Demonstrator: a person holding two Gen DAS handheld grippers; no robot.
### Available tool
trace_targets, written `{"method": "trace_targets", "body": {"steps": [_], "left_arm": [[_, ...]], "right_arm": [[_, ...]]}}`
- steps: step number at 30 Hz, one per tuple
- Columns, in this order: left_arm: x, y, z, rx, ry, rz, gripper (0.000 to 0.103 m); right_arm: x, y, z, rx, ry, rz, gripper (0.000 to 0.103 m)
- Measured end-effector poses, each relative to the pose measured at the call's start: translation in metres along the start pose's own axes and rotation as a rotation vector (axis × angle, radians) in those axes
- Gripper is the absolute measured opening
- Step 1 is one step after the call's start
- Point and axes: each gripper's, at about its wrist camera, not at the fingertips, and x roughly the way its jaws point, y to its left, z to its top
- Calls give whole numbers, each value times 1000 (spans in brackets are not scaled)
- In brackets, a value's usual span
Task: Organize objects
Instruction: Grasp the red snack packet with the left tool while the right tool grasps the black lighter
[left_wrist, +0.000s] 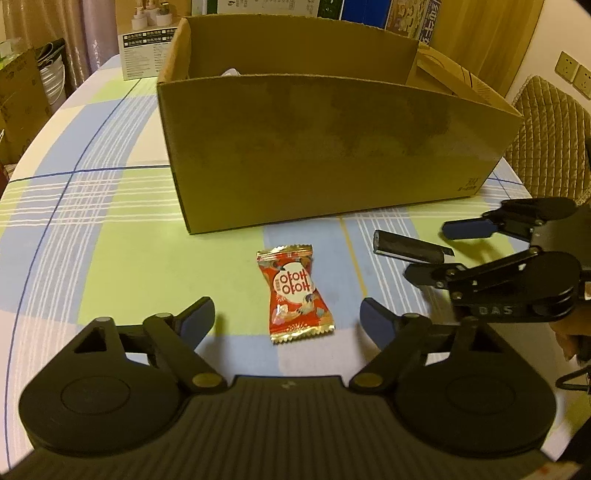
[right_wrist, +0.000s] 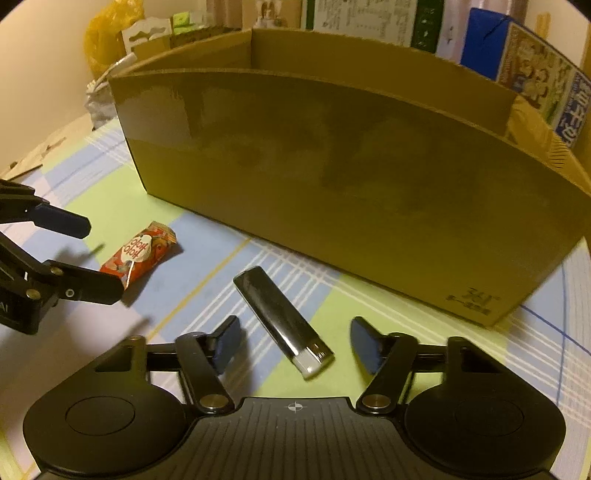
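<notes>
A red and gold snack packet (left_wrist: 297, 293) lies flat on the checked tablecloth, between the spread fingers of my left gripper (left_wrist: 286, 319), which is open around it without touching. A black lighter (right_wrist: 282, 321) with a silver end lies between the fingers of my right gripper (right_wrist: 295, 341), also open. In the left wrist view the lighter (left_wrist: 410, 248) and the right gripper (left_wrist: 432, 254) show at the right. From the right wrist view the packet (right_wrist: 142, 253) and the left gripper (right_wrist: 96, 258) appear at the left. A large open cardboard box (left_wrist: 332, 147) stands just behind both items.
The cardboard box (right_wrist: 351, 177) has a divider inside. Printed cartons (left_wrist: 147, 48) and packages stand behind it. A quilted chair back (left_wrist: 546, 140) is at the right table edge. The tablecloth (left_wrist: 92, 221) left of the box is bare.
</notes>
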Motion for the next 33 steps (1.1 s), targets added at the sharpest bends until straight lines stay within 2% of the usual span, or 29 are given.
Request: {"method": "trace_targets", "body": {"steps": [1, 3, 4, 6, 10, 13, 16, 21, 23, 27, 30, 33], "left_arm": [[2, -1, 0, 2, 0, -1, 81], [6, -1, 1, 5, 1, -4, 79], [7, -1, 2, 7, 0, -5, 78], [11, -3, 3, 9, -1, -6, 74], [14, -5, 3, 12, -11, -17, 66], [17, -8, 3, 19, -18, -21, 65], [20, -12, 2, 37, -24, -21, 57], [22, -12, 0, 43, -44, 1, 48], [23, -13, 0, 46, -50, 8, 46], [24, -13, -1, 54, -64, 24, 38], [25, -14, -2, 63, -72, 31, 36], [25, -16, -1, 71, -70, 39, 29]], "right_arm": [[2, 0, 2, 9, -3, 8, 54], [3, 2, 4, 39, 1, 24, 38], [3, 4, 5, 47, 6, 13, 34], [0, 7, 6, 86, 26, -7, 20], [-14, 16, -4, 182, 44, -50, 19], [-25, 23, -19, 235, 27, -68, 19], [-31, 31, -29, 226, -4, -86, 19], [-29, 33, -31, 223, -32, -77, 31], [-27, 34, -31, 218, -41, -84, 32], [-26, 35, -32, 221, -53, -94, 32], [-26, 36, -33, 206, -56, -102, 32], [-24, 38, -32, 193, -62, -110, 32]]}}
